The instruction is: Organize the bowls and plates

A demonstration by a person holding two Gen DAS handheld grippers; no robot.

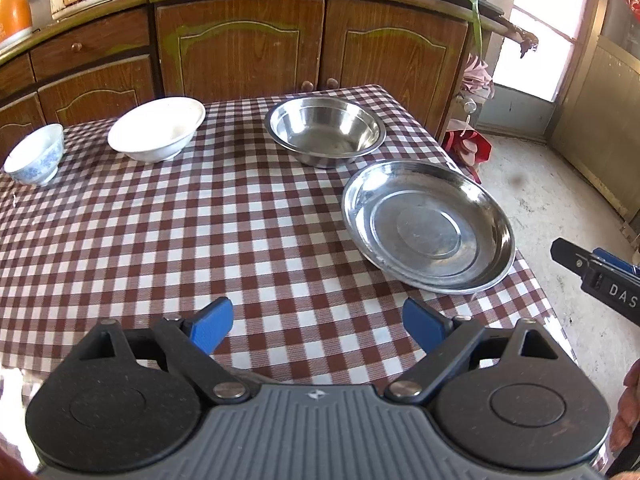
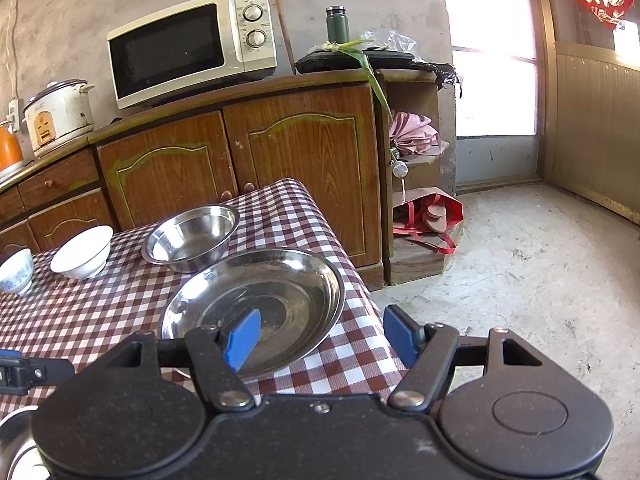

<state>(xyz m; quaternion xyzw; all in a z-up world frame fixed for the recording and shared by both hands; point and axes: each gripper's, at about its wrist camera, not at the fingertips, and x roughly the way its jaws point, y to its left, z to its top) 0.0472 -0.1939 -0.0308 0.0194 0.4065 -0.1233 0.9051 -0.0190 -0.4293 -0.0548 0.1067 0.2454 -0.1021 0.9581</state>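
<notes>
Steel and china share a table (image 1: 160, 240) covered in a red-and-white checked cloth. In the left wrist view, the steel plate (image 1: 430, 226) lies at about two o'clock from the centre of the table, close to the right edge, and the steel bowl (image 1: 325, 130) sits just beyond it at about one o'clock, near but apart from it. A white bowl (image 1: 158, 128) stands at eleven o'clock, and a small blue-and-white bowl (image 1: 35, 154) at ten o'clock, near the far left corner. All four stand upright and empty, none stacked.

The left gripper (image 1: 318, 326) hangs over the near part of the cloth with its blue fingers (image 1: 212, 328) spread wide and nothing between them. The right gripper (image 2: 320, 338) is spread just as wide; in its own view its left finger (image 2: 242, 338) shows in front of the near part of the steel plate (image 2: 256, 304), while the other finger hangs off the table edge, over the concrete floor (image 2: 520, 280). Whether the finger touches the plate cannot be told. The pads press on nothing.

Behind the table runs a brown wooden cabinet (image 2: 296, 160), with a microwave (image 2: 192, 46) at twelve o'clock and a rice cooker (image 2: 58, 116) at ten o'clock in the right wrist view.
</notes>
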